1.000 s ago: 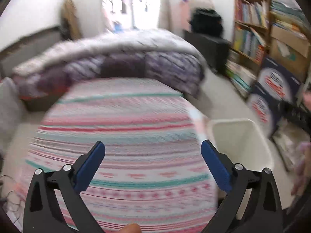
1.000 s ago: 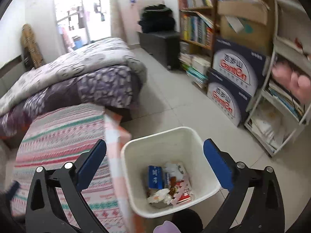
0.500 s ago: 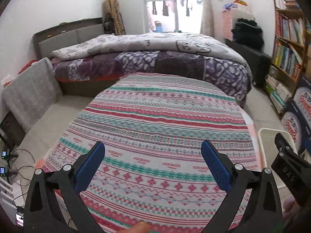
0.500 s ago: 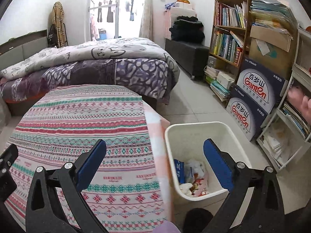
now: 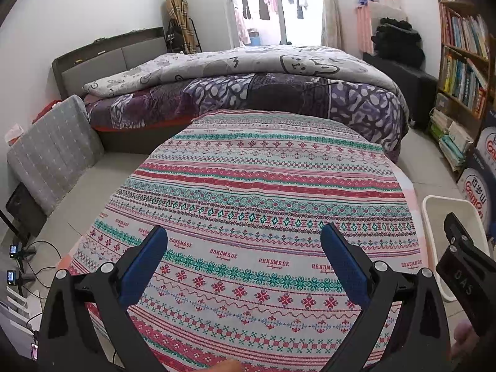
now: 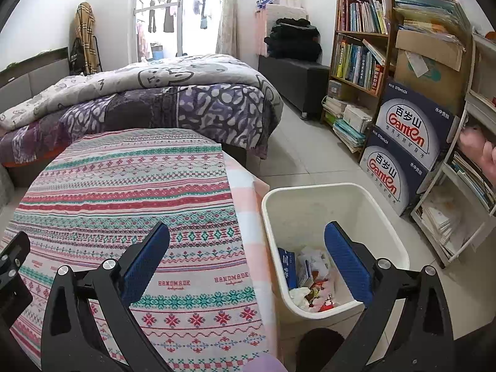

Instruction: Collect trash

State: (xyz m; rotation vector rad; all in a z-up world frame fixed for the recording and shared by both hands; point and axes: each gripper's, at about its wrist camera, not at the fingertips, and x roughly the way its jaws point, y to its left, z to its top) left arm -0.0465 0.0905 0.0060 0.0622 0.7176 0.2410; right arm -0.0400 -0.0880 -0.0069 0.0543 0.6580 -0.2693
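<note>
Below right hand-held gripper point(image 6: 246, 252), bin point(image 6: 310, 192), seemingly wrappers point(image 6: 313, 282) inside

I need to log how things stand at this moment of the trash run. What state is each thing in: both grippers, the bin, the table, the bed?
left gripper: open, holding nothing, over the table.
right gripper: open, holding nothing.
trash bin: upright on the floor beside the table, lidless, wrappers and paper at its bottom.
tablecloth: spread flat, nothing lying on the part seen.
bed: covered with rumpled quilts.
</note>
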